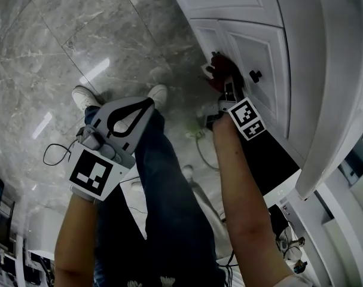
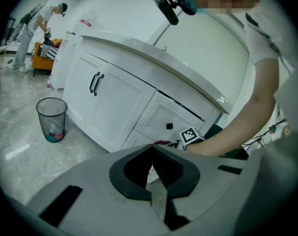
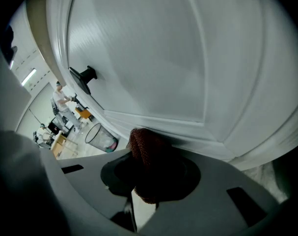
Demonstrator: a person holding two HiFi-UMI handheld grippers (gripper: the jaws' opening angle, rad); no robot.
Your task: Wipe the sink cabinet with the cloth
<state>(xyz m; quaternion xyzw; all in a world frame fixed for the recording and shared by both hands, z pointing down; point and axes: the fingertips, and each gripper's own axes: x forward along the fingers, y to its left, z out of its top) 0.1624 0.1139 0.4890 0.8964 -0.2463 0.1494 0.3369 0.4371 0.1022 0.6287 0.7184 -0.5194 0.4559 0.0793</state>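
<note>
The dark red cloth [image 1: 219,66] is bunched in my right gripper [image 1: 224,79], which is shut on it and presses it against the lower part of a white sink cabinet door [image 1: 266,52]. In the right gripper view the cloth [image 3: 147,154] touches the door's bottom moulding [image 3: 153,121], below the black knob [image 3: 84,75]. My left gripper [image 1: 146,105] hangs over the floor, left of the cabinet, its jaws shut with nothing between them. In the left gripper view the gripper [image 2: 152,149] points at the cabinet [image 2: 114,97], about a forearm's length short of it.
The white countertop edge [image 1: 342,106] overhangs the doors on the right. A mesh waste bin [image 2: 52,119] stands on the marble floor [image 1: 79,46] at the cabinet's far end. Cables [image 1: 200,137] lie on the floor by the person's white shoes [image 1: 85,97]. Another person [image 2: 35,28] stands far off.
</note>
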